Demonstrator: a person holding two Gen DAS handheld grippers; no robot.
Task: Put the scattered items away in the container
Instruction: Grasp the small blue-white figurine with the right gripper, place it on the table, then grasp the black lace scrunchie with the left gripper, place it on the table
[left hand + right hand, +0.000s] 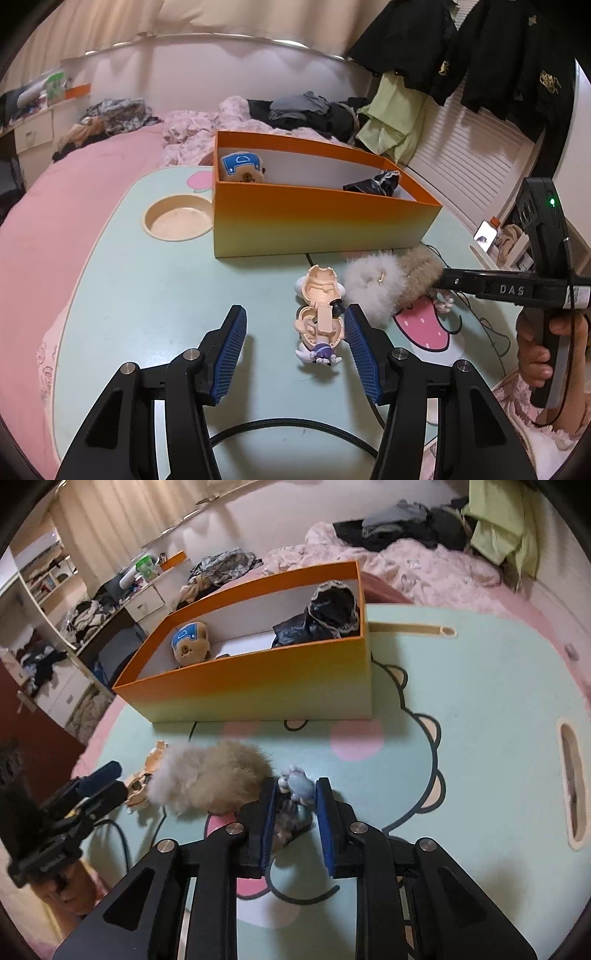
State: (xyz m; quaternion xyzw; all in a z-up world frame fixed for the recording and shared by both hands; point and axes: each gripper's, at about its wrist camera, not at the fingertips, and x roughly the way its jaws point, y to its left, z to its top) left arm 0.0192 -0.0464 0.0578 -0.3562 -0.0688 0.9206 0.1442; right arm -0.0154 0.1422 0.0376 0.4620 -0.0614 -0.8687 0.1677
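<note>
An orange box (317, 225) stands on the mint table (147, 295) and holds a plush bear (240, 168) and a black lace cloth (373, 184). My left gripper (295, 328) is open over the table, and a peach toy figure (321, 314) lies against its right finger. A fluffy beige and white pompom (384, 284) lies to the right of the figure. My right gripper (295, 801) has its jaws close around a small blue-grey figurine (295, 794) beside the pompom (214, 779). The box (258, 686) shows behind them.
A round cup recess (177, 221) is sunk in the table left of the box. Black cables (295, 424) cross the table near me. The table sits on a pink bed (55, 206) with heaped clothes (314, 110) behind the box. Slots (572, 782) mark the table's right edge.
</note>
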